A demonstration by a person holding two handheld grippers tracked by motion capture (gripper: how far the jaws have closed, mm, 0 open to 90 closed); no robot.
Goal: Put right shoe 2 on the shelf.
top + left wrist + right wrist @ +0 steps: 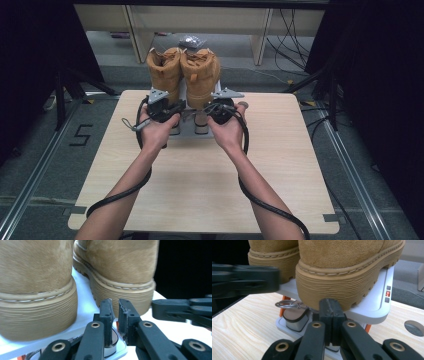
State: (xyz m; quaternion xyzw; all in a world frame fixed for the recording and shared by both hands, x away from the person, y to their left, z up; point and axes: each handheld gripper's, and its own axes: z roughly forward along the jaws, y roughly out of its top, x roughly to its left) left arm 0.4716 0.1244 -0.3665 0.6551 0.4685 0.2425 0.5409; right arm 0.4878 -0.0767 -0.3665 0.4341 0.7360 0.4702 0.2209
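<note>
a pair of tan suede boots is standing upright on a white platform, heels toward the person, at the far middle of the desk. the platform looks like a boot dryer or stand, with small buttons and a red light on its side, orange legs and a grey lower base carrying a metal ring or clip.

the left tongs are sitting just under the heels, between the two boots, their jaws parted by a narrow gap with nothing between them. the right tongs are fully closed, jaw against jaw, in front of the near boot's heel; whether they are pinching anything on the base is hidden by the jaws themselves.

judging by this, the boots are already sitting in place and the work at the base is only starting; what is left seems to be some handling of the parts under the platform.

beyond the desk, a shelf unit, loose cables and a small crumpled bag are lying on the floor. the overhanging soles are crowding the approach to the base.
</note>
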